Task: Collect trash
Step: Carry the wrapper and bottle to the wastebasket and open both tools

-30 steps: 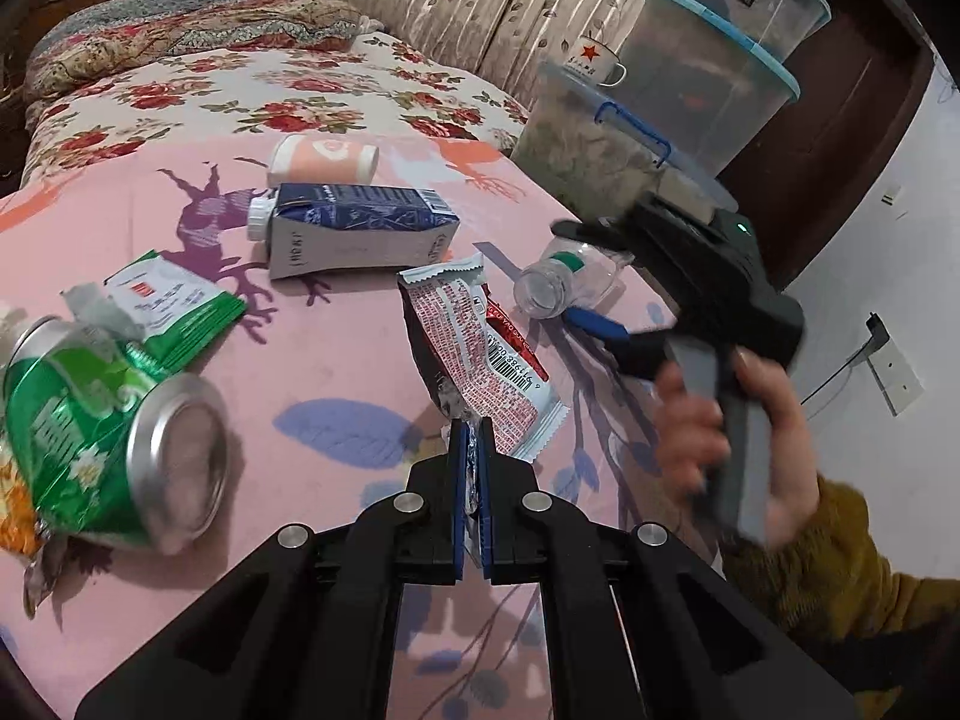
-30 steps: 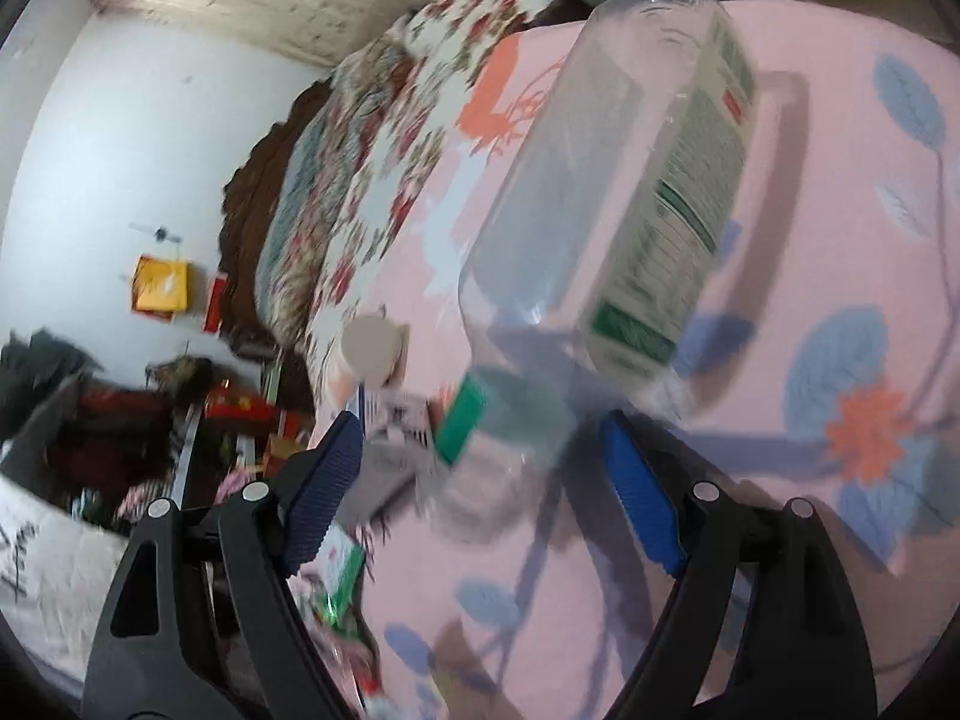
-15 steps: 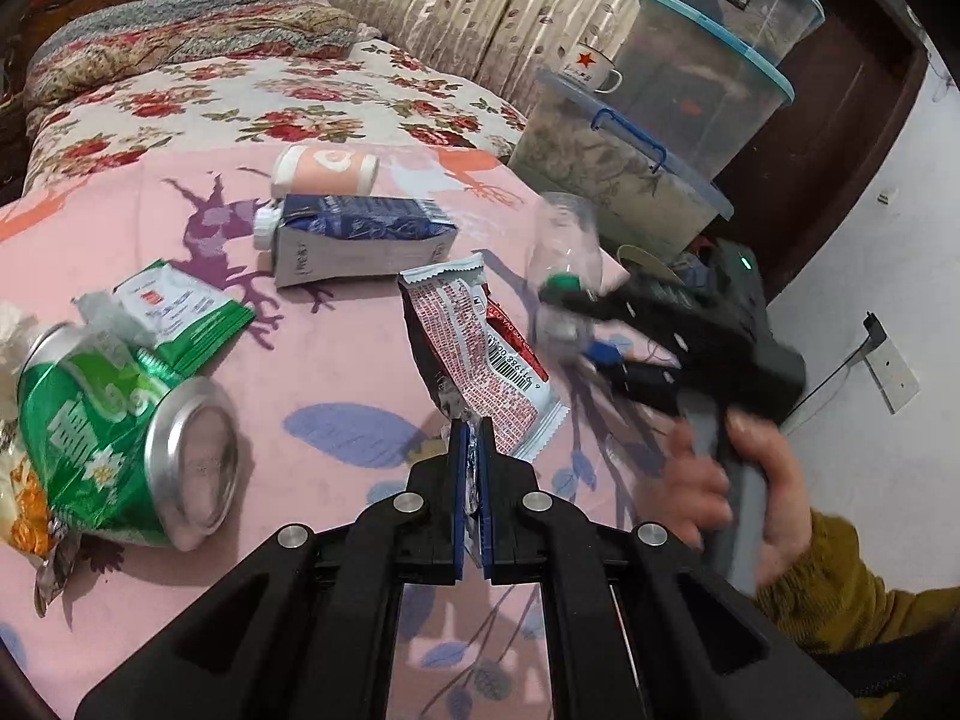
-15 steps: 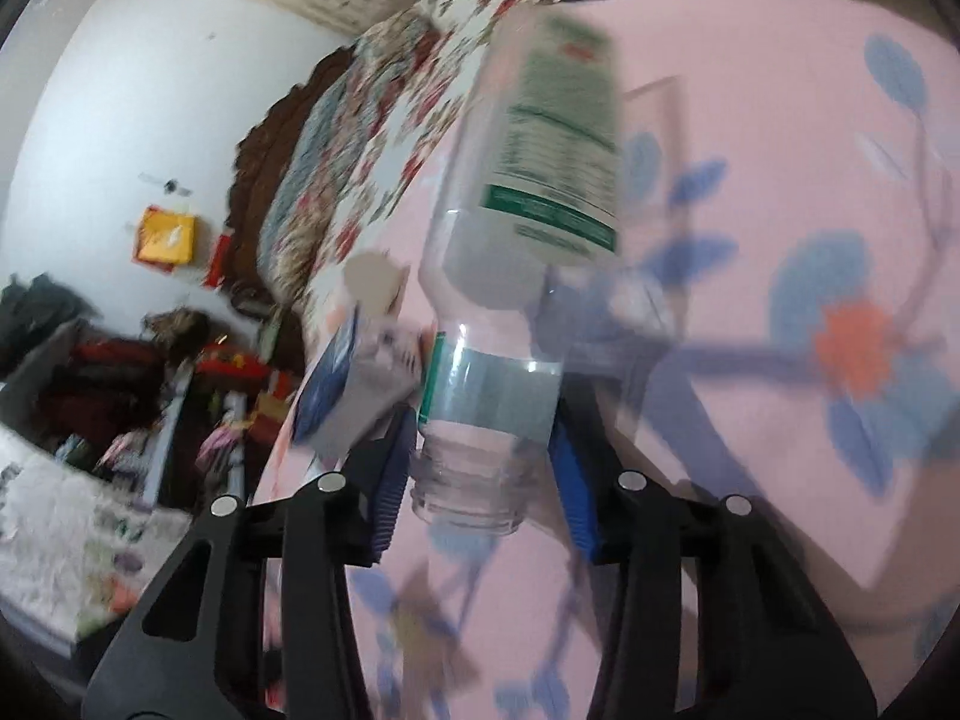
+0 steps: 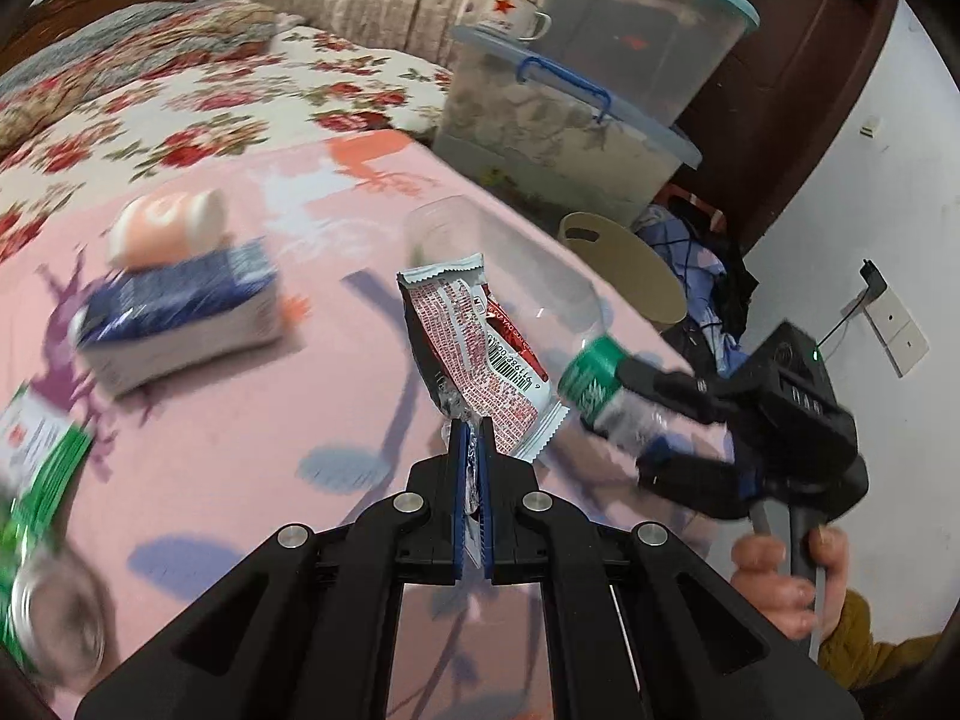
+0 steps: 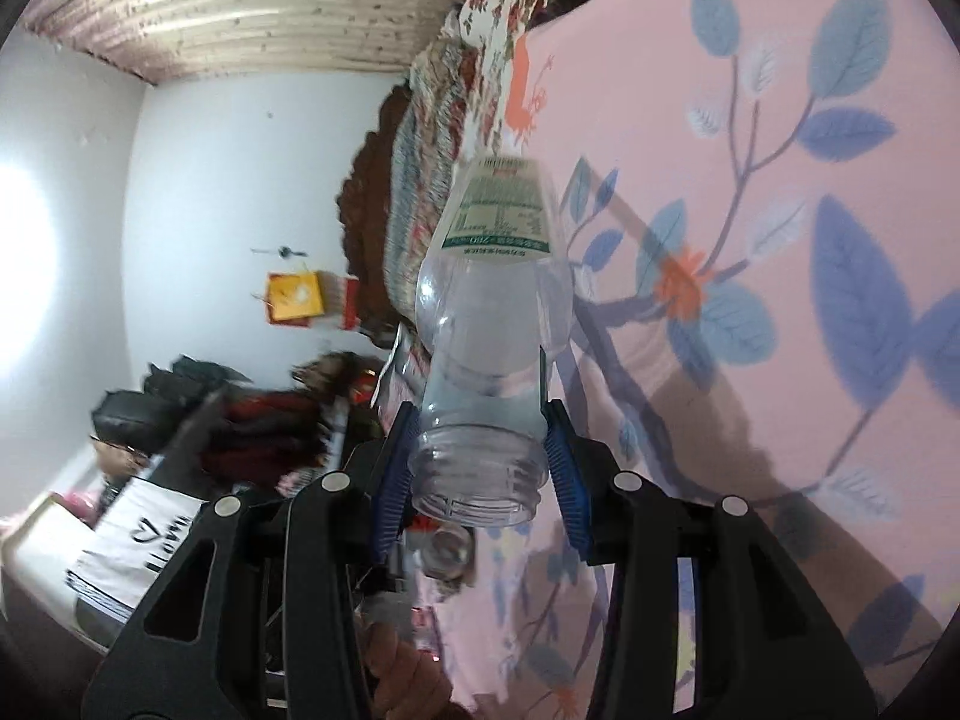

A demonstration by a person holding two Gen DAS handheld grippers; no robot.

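Carrying both finds, keep your left gripper (image 5: 472,468) pinching the wrapper (image 5: 480,354) and right gripper (image 6: 480,468) clamping the bottle (image 6: 489,324) neck.

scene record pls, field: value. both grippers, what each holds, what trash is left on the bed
left gripper: jaws shut on snack wrapper, pinched at its lower edge
right gripper: jaws shut on clear plastic bottle, gripped at the neck, no cap
surface: pink floral bedspread
left on bed: blue carton, peach-coloured bottle behind it, green packet, green can at the frame edge, blurred
beside bed: beige bin, stacked storage tubs
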